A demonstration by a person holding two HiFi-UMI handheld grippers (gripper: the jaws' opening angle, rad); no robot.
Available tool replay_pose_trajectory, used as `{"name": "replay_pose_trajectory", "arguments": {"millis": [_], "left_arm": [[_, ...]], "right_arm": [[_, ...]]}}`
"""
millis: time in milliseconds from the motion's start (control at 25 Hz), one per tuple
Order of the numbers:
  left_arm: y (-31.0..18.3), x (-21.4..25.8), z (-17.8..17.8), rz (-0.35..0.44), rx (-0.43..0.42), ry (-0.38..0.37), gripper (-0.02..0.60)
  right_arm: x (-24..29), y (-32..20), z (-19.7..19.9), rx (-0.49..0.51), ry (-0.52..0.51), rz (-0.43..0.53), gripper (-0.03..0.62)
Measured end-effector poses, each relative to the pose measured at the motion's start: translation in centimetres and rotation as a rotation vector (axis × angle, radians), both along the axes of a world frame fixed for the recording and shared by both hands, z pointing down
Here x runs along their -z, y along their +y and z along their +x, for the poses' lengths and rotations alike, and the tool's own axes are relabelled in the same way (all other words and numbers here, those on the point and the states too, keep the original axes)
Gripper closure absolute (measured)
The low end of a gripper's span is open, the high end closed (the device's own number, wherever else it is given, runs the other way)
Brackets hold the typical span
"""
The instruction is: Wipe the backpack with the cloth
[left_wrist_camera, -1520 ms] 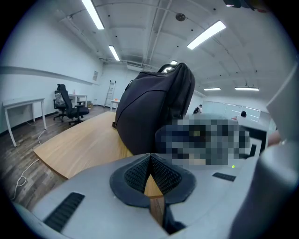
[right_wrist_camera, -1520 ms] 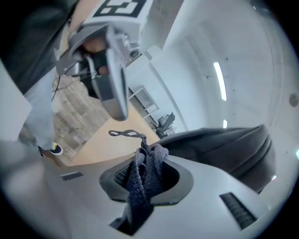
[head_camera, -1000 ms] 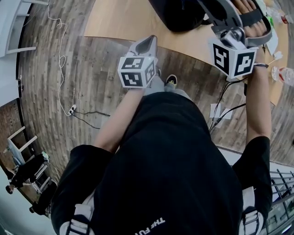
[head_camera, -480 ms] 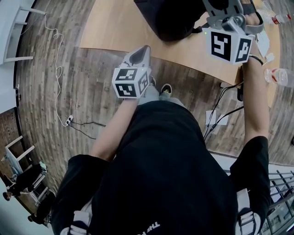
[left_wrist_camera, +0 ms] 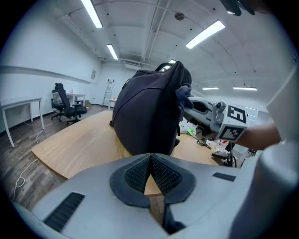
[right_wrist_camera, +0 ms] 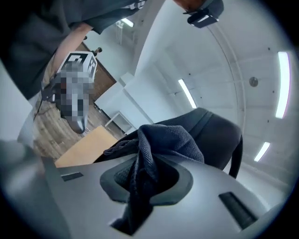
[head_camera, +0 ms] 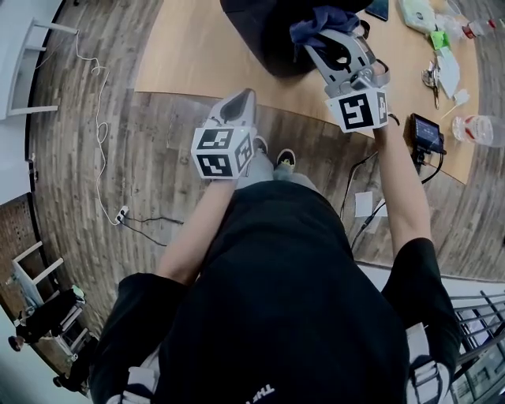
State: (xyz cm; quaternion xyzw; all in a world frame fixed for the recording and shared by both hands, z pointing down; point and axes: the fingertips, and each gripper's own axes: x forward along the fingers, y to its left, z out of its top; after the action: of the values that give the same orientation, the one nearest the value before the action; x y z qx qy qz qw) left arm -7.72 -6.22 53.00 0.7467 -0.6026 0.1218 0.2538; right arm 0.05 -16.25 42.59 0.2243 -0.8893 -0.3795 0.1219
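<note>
Blue cloth (head_camera: 322,17), clamped in right tool (head_camera: 314,41), meets black backpack (head_camera: 260,35).

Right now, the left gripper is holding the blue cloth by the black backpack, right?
No. The right gripper holds the blue cloth by the black backpack, as the right gripper view shows; the left gripper is shut on nothing.

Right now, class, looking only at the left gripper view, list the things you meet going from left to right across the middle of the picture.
white desk → office chair → backpack → cloth → marker cube
</note>
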Motion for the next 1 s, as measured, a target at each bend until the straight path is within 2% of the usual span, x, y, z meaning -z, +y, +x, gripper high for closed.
{"name": "replay_pose_trajectory", "arguments": {"millis": [160,280,360,400,480,520,600,680,760,880,1000], "left_arm": [[-0.2,-0.1,0.9,0.0,-0.013,-0.003,0.568],[-0.2,-0.3,1.5,-0.006,-0.022,-0.007,0.568],[-0.3,-0.4,1.8,-0.005,-0.03,-0.007,0.568],[-0.3,-0.4,2.0,-0.006,-0.032,-0.006,0.568],[-0.1,-0.5,2.0,-0.007,-0.034,-0.006,0.568],[0.0,-0.5,1.9,-0.008,-0.032,-0.007,0.568],[0.0,-0.4,1.8,-0.007,-0.029,-0.008,0.568],[-0.2,-0.3,1.9,-0.006,-0.026,-0.008,0.568],[-0.2,-0.3,2.1,-0.004,-0.022,-0.006,0.568],[-0.3,-0.2,2.3,0.0,-0.018,-0.003,0.568],[-0.3,0.5,2.1,0.016,-0.013,-0.001,0.568]], "right_arm": [[-5.7,1.8,0.3,0.027,0.044,-0.151,0.536],[-6.5,2.1,0.1,0.028,-0.001,-0.236,0.535],[-6.8,2.6,0.0,0.075,-0.033,-0.346,0.536],[-7.6,3.4,-0.1,0.118,-0.014,-0.42,0.535],[-11.2,5.4,-0.5,0.182,0.142,-0.499,0.536],[-13.2,6.1,-0.7,0.181,0.243,-0.474,0.534],[-15.4,6.5,-1.0,0.143,0.391,-0.355,0.534],[-15.5,6.7,-1.2,0.136,0.476,-0.25,0.534],[-14.0,6.8,-1.4,0.16,0.545,-0.077,0.536],[-8.4,5.5,-2.2,0.119,0.545,0.229,0.534],[-1.6,3.9,-2.5,0.067,0.509,0.456,0.534]]}}
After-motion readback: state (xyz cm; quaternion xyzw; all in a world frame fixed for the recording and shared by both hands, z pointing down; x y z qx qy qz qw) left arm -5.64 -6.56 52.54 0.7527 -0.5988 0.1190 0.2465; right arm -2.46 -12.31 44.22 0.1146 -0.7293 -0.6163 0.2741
